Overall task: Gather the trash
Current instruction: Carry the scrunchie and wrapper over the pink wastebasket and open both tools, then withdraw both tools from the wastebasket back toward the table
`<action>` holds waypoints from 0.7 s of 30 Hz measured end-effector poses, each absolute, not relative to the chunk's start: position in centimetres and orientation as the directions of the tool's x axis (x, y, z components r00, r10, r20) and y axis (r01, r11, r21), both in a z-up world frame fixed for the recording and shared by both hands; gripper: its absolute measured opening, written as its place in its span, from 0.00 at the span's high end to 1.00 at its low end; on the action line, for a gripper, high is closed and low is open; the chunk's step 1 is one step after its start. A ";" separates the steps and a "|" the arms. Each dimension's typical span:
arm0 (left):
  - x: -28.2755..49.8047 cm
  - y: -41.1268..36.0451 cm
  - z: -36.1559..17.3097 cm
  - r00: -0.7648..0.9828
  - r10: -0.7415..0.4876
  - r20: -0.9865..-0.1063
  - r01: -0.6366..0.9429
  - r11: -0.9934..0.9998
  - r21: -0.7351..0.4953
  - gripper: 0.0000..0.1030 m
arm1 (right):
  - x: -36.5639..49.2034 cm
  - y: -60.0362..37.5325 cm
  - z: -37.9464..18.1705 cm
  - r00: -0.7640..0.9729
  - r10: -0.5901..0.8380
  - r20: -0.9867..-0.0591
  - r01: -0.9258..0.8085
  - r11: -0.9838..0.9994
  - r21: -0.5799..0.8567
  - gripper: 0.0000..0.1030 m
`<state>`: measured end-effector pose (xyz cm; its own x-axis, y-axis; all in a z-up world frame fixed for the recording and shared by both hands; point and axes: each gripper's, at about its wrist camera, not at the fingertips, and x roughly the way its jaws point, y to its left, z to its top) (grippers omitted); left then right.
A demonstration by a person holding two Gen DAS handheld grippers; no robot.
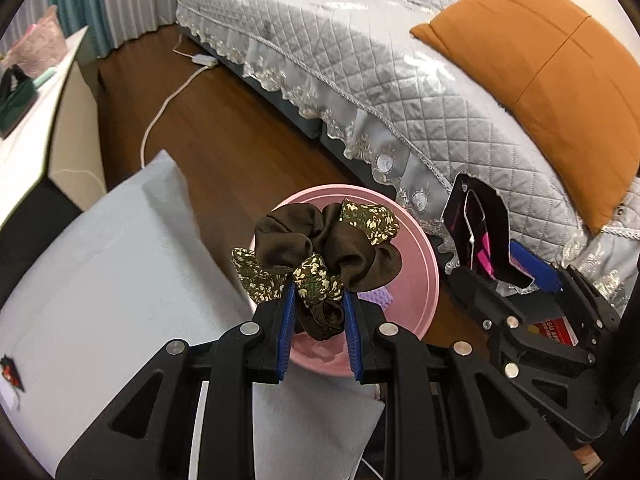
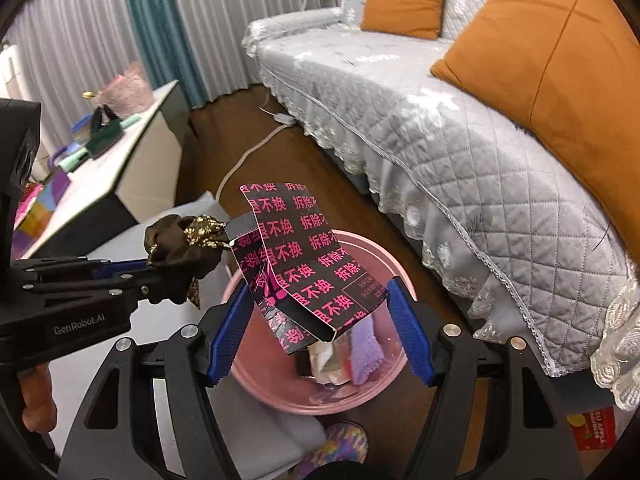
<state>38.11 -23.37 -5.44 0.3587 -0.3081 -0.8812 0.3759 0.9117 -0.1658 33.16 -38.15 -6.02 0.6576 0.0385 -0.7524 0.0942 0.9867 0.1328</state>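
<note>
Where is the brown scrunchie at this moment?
The brown scrunchie is pinched in the left tongs, above the pink bin; in the right wrist view it shows at the left, beside the black-and-pink box.

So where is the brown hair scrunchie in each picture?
Left wrist view: the brown fabric scrunchie with floral patches sits centre, pinched in the left gripper.
Right wrist view: it is at the left middle, beside the black-and-pink printed cardboard box.
Shared landmark: the round pink plastic bin beneath.
</note>
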 end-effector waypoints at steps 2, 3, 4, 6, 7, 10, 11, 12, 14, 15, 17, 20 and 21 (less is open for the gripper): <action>39.0 -24.2 -6.4 0.344 -0.305 -0.888 0.380 0.910 -0.165 0.78 | 33.8 -38.6 -6.7 0.637 0.036 -0.770 0.102 0.986 0.131 0.34; 39.3 -24.6 -6.9 0.337 -0.303 -0.891 0.385 0.908 -0.163 0.78 | 34.2 -38.9 -7.1 0.628 0.033 -0.777 0.107 0.986 0.128 0.34; 39.7 -25.0 -7.4 0.331 -0.301 -0.894 0.388 0.907 -0.162 0.78 | 34.6 -39.1 -7.5 0.620 0.027 -0.784 0.112 0.986 0.122 0.34; 40.3 -25.6 -8.3 0.320 -0.300 -0.899 0.385 0.908 -0.165 0.74 | 35.2 -39.5 -8.1 0.601 0.033 -0.799 0.115 0.985 0.127 0.32; 40.6 -25.8 -8.8 0.311 -0.295 -0.904 0.382 0.909 -0.165 0.64 | 35.5 -39.7 -8.5 0.587 0.042 -0.809 0.116 0.984 0.135 0.31; 41.2 -25.5 -9.8 0.316 -0.217 -0.923 0.333 0.937 -0.106 0.37 | 36.4 -40.4 -9.4 0.546 -0.001 -0.838 0.177 0.978 0.114 0.19; 41.4 -25.1 -10.0 0.316 -0.209 -0.925 0.310 0.945 -0.107 0.32 | 36.5 -40.6 -9.5 0.544 -0.006 -0.839 0.188 0.975 0.115 0.14; 41.5 -24.8 -10.1 0.314 -0.217 -0.924 0.302 0.946 -0.120 0.27 | 36.5 -40.8 -9.5 0.544 -0.004 -0.839 0.195 0.973 0.121 0.11; 41.6 -24.1 -10.4 0.300 -0.243 -0.923 0.283 0.946 -0.157 0.25 | 36.5 -40.9 -9.6 0.543 -0.005 -0.839 0.197 0.973 0.122 0.09; 41.5 -23.8 -10.5 0.293 -0.243 -0.925 0.277 0.947 -0.161 0.25 | 36.5 -40.8 -9.6 0.543 -0.007 -0.840 0.193 0.974 0.117 0.08; 41.4 -23.6 -10.8 0.290 -0.236 -0.927 0.273 0.949 -0.157 0.24 | 36.5 -40.6 -9.6 0.542 -0.008 -0.840 0.185 0.977 0.110 0.08; 41.0 -23.0 -10.7 0.294 -0.229 -0.928 0.265 0.952 -0.152 0.24 | 36.4 -40.3 -9.4 0.546 -0.009 -0.838 0.179 0.978 0.106 0.07; 40.7 -22.6 -10.6 0.296 -0.228 -0.928 0.260 0.954 -0.152 0.24 | 36.5 -40.3 -9.4 0.548 -0.008 -0.837 0.178 0.978 0.107 0.06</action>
